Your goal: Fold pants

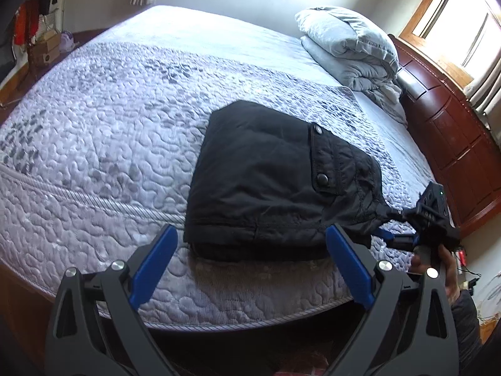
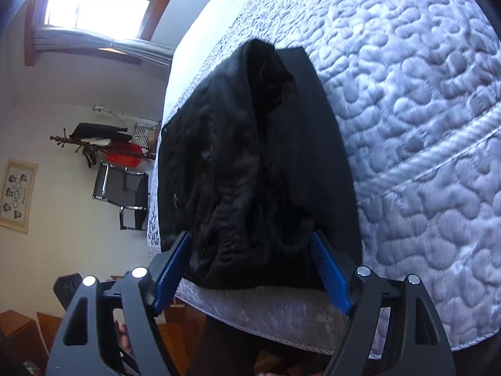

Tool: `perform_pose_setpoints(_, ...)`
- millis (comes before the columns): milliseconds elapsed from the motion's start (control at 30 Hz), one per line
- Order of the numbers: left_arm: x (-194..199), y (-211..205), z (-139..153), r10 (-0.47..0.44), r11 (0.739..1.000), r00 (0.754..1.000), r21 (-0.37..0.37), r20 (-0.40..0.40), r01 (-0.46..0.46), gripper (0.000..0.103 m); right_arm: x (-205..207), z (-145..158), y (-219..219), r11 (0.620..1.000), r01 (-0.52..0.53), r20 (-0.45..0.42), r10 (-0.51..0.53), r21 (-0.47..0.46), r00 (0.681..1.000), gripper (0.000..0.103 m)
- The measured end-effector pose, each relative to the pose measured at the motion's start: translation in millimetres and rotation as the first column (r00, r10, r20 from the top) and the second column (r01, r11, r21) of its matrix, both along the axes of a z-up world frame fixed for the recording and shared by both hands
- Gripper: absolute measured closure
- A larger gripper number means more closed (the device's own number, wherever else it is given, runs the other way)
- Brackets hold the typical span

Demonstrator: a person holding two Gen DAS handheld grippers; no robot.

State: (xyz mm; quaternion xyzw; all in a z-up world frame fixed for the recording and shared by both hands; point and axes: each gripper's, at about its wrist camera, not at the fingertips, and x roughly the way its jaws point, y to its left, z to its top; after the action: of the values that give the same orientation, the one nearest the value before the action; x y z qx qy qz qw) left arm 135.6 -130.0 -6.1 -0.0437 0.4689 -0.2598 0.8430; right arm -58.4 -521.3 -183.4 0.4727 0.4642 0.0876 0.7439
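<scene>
Black pants (image 1: 266, 185), folded compact, lie at the mattress (image 1: 109, 144) near edge. Left gripper (image 1: 250, 269) wide, empty; right gripper (image 2: 250, 263) wide, straddling the waistband end, not gripping. Folding looks finished; next, likely withdraw or tidy.

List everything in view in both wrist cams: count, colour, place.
pants: 1, black, folded, at near edge of mattress
mattress: 1, grey-white quilted, fills the scene
bedding pile: 1, light grey, far corner of mattress
headboard: 1, reddish wood, right of mattress
coat rack: 1, wooden, red and black clothes on it, by far wall
chair: 1, black with chrome frame, beside rack
left gripper: 1, black with blue pads, open, before the pants
right gripper: 1, same, open, at the pants' end
</scene>
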Motion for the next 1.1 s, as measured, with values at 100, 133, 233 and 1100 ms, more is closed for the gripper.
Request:
perform_pose_setpoints(100, -0.4, -3.8, 6.6, -0.003, 1.0, 1.0, 0.016, 0.026, 0.002, 0.007, 6.4, 2.5, 4.5, 1.0, 0.014, -0.018, -0.015, -0.021, 1.0, 0.044)
perform_pose_setpoints(133, -1.0, -4.9, 8.7, -0.006, 1.0, 0.999, 0.017, 0.034, 0.006, 0.007, 7.8, 3.6, 3.6, 0.999, 0.024, -0.02, -0.024, -0.025, 1.0, 0.047)
perform_pose_setpoints(233, -1.4, -8.0, 15.2, -0.011, 1.0, 0.999, 0.026, 0.051, 0.01, 0.007, 15.3, 15.5, -2.8, 0.999, 0.034, -0.003, -0.034, -0.043, 0.999, 0.058)
perform_pose_setpoints(1100, 69.7, 29.5, -43.1, -0.031, 0.998, 0.989, 0.045, -0.142, 0.037, 0.007, 18.9, 9.2, 4.9, 0.993, 0.043, -0.003, -0.044, -0.11, 0.999, 0.063)
